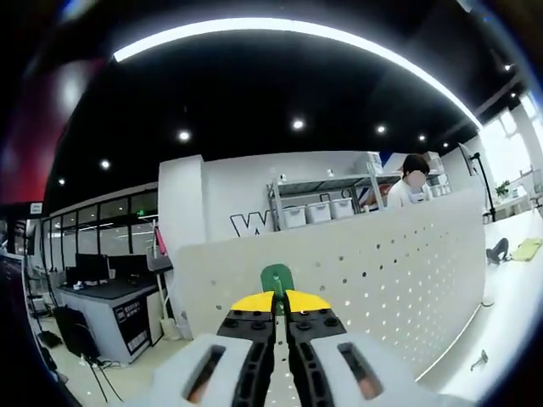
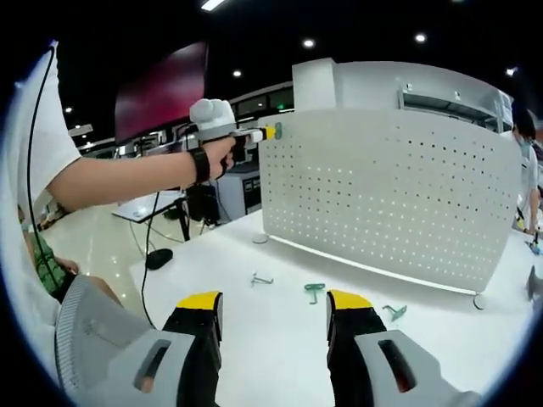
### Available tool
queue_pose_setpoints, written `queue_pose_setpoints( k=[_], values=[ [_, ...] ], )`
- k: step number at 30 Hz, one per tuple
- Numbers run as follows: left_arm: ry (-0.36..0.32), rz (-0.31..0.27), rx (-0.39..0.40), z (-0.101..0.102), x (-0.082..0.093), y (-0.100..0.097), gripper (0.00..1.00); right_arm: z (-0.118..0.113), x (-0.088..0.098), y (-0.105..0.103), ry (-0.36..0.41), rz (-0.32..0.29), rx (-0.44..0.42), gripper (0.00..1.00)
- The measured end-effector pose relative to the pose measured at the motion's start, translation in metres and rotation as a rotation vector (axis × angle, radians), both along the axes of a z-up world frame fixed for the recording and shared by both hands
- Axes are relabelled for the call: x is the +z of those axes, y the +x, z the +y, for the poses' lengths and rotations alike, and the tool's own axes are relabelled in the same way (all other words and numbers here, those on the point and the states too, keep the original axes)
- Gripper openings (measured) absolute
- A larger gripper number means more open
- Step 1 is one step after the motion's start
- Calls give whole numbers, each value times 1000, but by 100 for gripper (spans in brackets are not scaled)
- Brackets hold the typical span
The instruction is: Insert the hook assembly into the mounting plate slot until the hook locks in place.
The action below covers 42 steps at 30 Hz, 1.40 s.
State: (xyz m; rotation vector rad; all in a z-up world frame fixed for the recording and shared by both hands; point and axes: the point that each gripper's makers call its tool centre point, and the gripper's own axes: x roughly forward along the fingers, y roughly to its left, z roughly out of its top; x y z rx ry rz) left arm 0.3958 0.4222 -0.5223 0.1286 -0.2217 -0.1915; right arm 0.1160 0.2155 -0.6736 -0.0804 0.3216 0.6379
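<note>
My left gripper [image 1: 277, 297] is shut on a green hook [image 1: 277, 278], whose tip sticks up between the yellow jaw tips close to the white perforated mounting plate [image 1: 382, 263]. In the right gripper view a hand holds the left gripper [image 2: 270, 132] with the green hook [image 2: 277, 130] at the upper left corner of the mounting plate [image 2: 390, 195]. My right gripper [image 2: 273, 307] hangs open over the white table [image 2: 254, 339], holding nothing. Loose hooks lie in front of the plate: a grey hook [image 2: 261, 279] and two green hooks [image 2: 315, 291] [image 2: 393, 312].
The plate stands upright on round feet [image 2: 480, 301]. A person [image 1: 414, 181] sits behind it near shelves [image 1: 322, 208]. Office desks with monitors [image 1: 102, 280] stand off to the left. A small hook [image 1: 479, 360] and a yellow-green item [image 1: 526, 248] lie on the table.
</note>
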Motion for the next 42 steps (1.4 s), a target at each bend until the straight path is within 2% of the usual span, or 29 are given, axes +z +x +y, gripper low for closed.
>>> queue_pose_setpoints(
  k=[9, 11, 13, 17, 20, 29, 34, 42],
  values=[
    [7, 6, 7, 4, 0, 14, 3, 1, 2, 5, 4, -3, 2, 50],
    [13, 25, 23, 6, -4, 19, 3, 1, 2, 4, 9, 0, 2, 50],
    [-8, 23, 16, 7, -4, 22, 3, 0, 3, 4, 8, -2, -1, 50],
    [13, 18, 20, 6, -5, 22, 3, -1, 2, 4, 2, 1, -4, 50],
    [15, 46, 28, 6, -11, 25, 3, -1, 1, 5, 6, 5, -6, 50],
    [38, 52, 7, 9, -7, 30, 4, 0, 1, 5, 13, 1, -2, 49],
    [51, 41, -34, 2, -3, 31, 9, 1, -1, 6, 18, 10, -2, 49],
    [80, 75, -52, -3, -10, 27, 21, 2, 0, 8, 18, 4, 7, 50]
  ],
)
